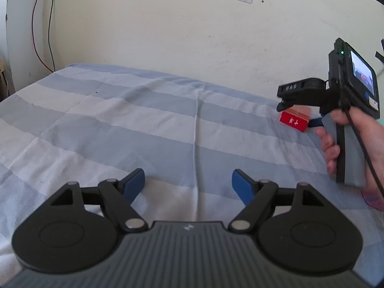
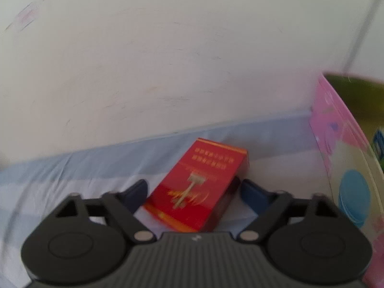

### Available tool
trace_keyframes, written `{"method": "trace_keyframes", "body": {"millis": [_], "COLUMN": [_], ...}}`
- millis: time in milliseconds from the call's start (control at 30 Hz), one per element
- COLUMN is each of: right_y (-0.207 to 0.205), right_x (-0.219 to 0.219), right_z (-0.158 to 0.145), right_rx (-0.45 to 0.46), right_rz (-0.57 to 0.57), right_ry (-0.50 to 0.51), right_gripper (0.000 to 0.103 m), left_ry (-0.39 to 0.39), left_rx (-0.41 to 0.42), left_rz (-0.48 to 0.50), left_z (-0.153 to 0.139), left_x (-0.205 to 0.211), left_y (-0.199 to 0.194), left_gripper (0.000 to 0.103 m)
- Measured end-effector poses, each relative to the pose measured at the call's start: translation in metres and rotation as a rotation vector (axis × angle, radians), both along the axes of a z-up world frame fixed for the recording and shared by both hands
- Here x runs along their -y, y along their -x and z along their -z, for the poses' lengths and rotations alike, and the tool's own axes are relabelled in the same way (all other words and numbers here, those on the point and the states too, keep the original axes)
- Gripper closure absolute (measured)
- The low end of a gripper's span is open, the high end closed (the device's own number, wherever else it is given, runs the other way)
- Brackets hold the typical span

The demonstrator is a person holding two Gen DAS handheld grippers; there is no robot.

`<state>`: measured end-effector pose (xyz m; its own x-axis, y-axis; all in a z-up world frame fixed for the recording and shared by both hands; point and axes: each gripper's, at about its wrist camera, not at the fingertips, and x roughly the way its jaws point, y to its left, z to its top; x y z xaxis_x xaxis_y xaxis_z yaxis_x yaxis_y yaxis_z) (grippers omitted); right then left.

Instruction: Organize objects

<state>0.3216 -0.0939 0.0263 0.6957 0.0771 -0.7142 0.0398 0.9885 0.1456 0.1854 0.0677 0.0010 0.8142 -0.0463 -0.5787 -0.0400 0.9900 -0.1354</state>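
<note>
Surface: a bed [image 1: 124, 124] with a blue-and-white striped sheet, set against a pale wall [image 1: 168, 28].
Item: one red box [image 2: 199, 187] with gold print, lying flat on the sheet near the wall.
Neighbour: a pink printed box [image 2: 340, 158] at the right edge of the right wrist view, close to the red box; contact cannot be told.
Left gripper [image 1: 188, 183]: fingers apart, nothing between them, over bare sheet well away from the red box.
Right gripper [image 2: 193, 193]: fingers apart on either side of the red box's near end; pads look clear of its sides, though the view is blurred.
Right hand [image 1: 348, 141]: wrapped round the grey handle, seen from the left wrist view.
Done: cannot be judged; no sorted group is in view.
Left: probably the red box, which lies loose and ungripped; where it belongs is not shown.
</note>
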Motion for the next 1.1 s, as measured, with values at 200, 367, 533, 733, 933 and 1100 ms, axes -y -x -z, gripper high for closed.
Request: {"method": "trace_keyframes", "body": {"millis": [200, 367, 533, 733, 933, 1100], "right_y": [0.061, 0.140, 0.217, 0.285, 0.321, 0.349], "right_x": [-0.012, -0.002, 0.030, 0.069, 0.111, 0.140], "right_z": [-0.008, -0.005, -0.007, -0.013, -0.019, -0.014], "right_rx": [0.041, 0.074, 0.104, 0.137, 0.181, 0.204], "right_rz": [-0.205, -0.374, -0.493, -0.534, -0.478, -0.385], "right_ry": [0.050, 0.098, 0.101, 0.093, 0.085, 0.045], "right_gripper": [0.042, 0.045, 0.046, 0.046, 0.038, 0.029], "left_ry": [0.008, -0.001, -0.034, -0.111, -0.190, -0.238], "left_rx": [0.002, 0.003, 0.000, -0.012, -0.013, -0.005], "left_rz": [0.000, 0.001, 0.004, 0.035, 0.034, 0.017], "left_z": [0.000, 0.001, 0.001, 0.003, 0.005, 0.004], "left_x": [0.000, 0.002, 0.007, 0.020, 0.033, 0.039], "left_y": [0.000, 0.000, 0.002, 0.003, 0.007, 0.011], "left_gripper": [0.022, 0.021, 0.021, 0.021, 0.021, 0.021]}}
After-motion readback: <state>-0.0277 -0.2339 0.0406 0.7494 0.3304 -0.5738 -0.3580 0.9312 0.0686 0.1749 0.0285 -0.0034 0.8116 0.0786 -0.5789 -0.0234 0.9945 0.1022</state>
